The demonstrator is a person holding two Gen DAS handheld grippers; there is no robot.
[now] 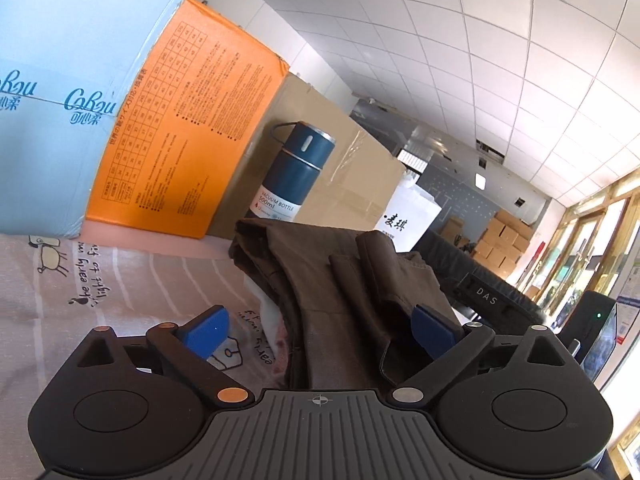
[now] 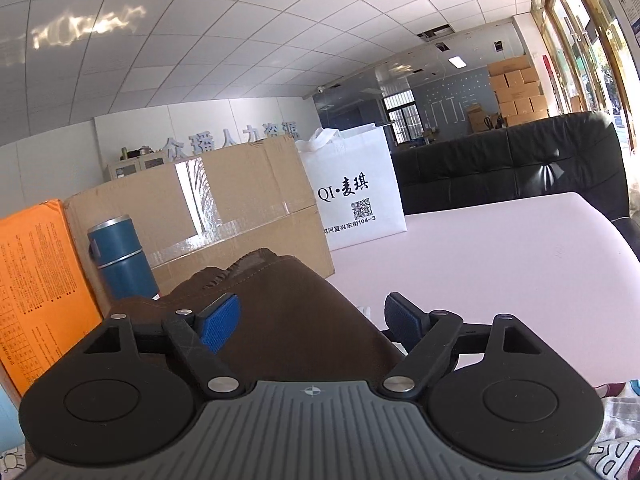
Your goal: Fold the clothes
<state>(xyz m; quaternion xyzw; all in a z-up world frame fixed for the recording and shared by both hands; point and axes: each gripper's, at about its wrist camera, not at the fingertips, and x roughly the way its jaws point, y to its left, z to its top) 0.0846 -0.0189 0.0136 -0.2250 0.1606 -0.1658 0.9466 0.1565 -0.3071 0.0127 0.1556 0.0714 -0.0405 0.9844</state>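
Folded brown garment (image 1: 340, 280) lying on the tabletop (image 2: 500, 264) just in front of the blue vacuum bottle (image 1: 296, 168) and cardboard box (image 2: 240, 216) — partly over a printed cloth (image 1: 100, 280). Left hand-held gripper (image 1: 320, 332) spread wide, released, straddling the garment. Right hand-held gripper (image 2: 312, 320) likewise released — one blue pad (image 2: 220, 324) resting against the brown fabric.

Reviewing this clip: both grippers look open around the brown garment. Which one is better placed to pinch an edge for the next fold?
Probably the left gripper: loose flaps of the brown garment lie between its open fingers. The right gripper, also open, faces a smooth folded bulk.
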